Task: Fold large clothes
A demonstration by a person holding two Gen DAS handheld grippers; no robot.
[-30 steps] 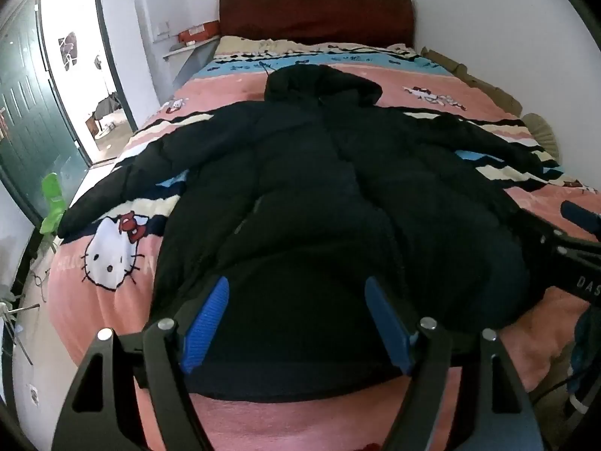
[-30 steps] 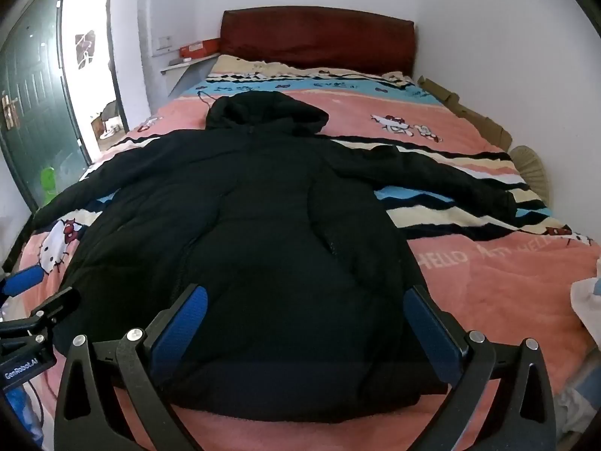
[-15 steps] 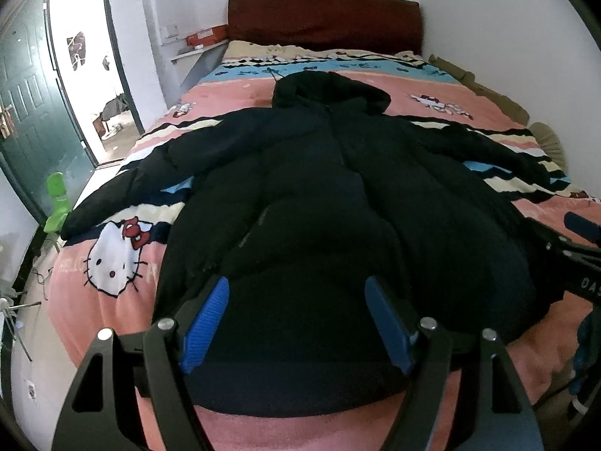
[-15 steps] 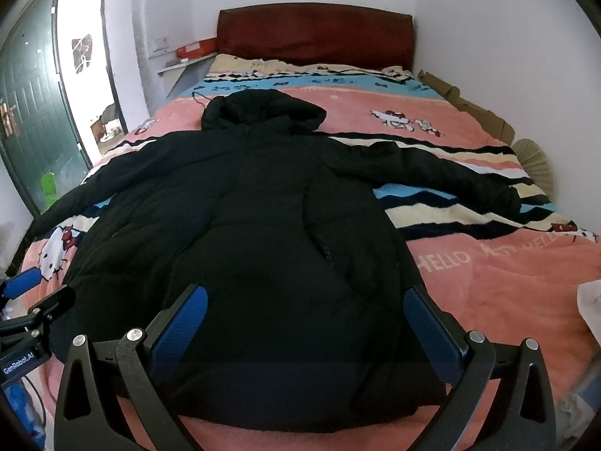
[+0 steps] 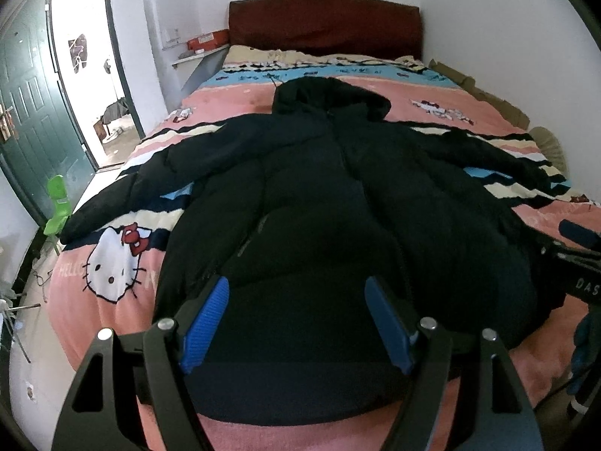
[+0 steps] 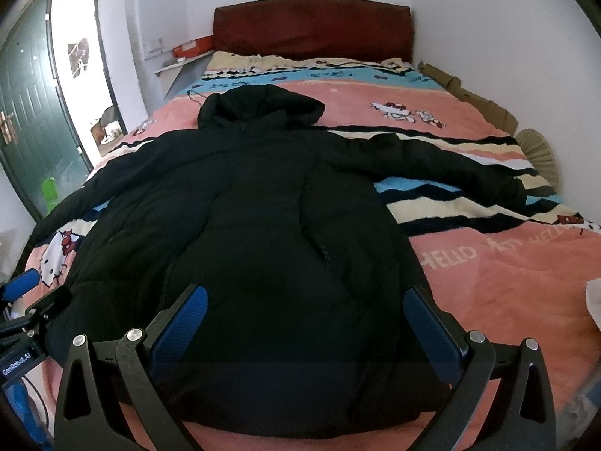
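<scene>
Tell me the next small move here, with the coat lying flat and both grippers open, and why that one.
Probably reach the left gripper out to the left sleeve and close on its cuff. The black coat lies spread flat on the bed, both sleeves out sideways, and both grippers, the right gripper too, hover open over the hem holding nothing. The sleeves likely fold in first.

Bedroom in a home; a bed [image 6: 488,274] fills the room, with a dark red headboard [image 6: 311,26] against a white wall [image 6: 507,30]; a pink cartoon-cat blanket [image 5: 112,263] covers the mattress; a small shelf [image 5: 199,56] beside the headboard carries an orange box [image 5: 208,41]; a green door [image 5: 33,112] stands open at left, with a green stool [image 5: 56,206] near it.
</scene>
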